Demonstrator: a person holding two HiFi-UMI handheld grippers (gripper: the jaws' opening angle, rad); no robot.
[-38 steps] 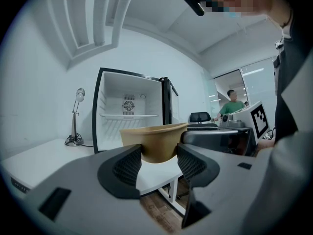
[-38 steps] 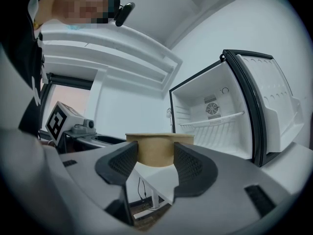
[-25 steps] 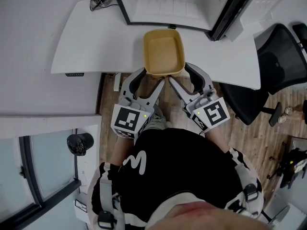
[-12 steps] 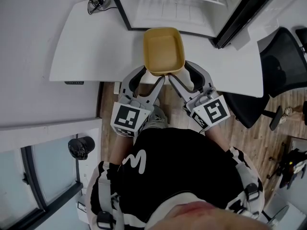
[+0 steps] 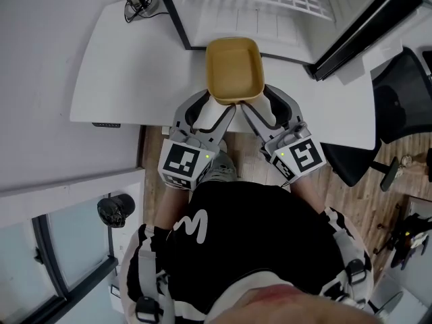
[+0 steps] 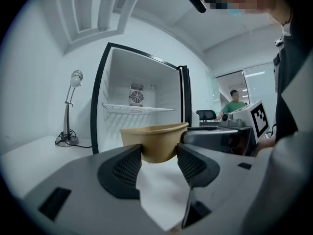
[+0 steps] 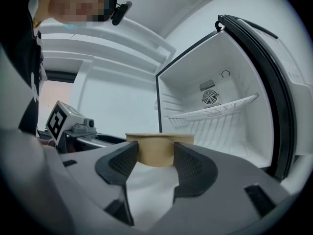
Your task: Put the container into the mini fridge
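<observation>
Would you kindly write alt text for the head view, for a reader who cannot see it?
Seen from above, a person grips an empty tan container by its near end with the left tongs and right tongs, holding it before the open mini fridge on a white table. A black chair stands at right.

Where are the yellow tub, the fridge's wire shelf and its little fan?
yellow tub (image 5: 233, 69), head view, its inner floor.
wire shelf (image 6: 139, 108), left gripper view, its front edge.
fan (image 7: 210, 97), right gripper view, centre of its grille.
</observation>
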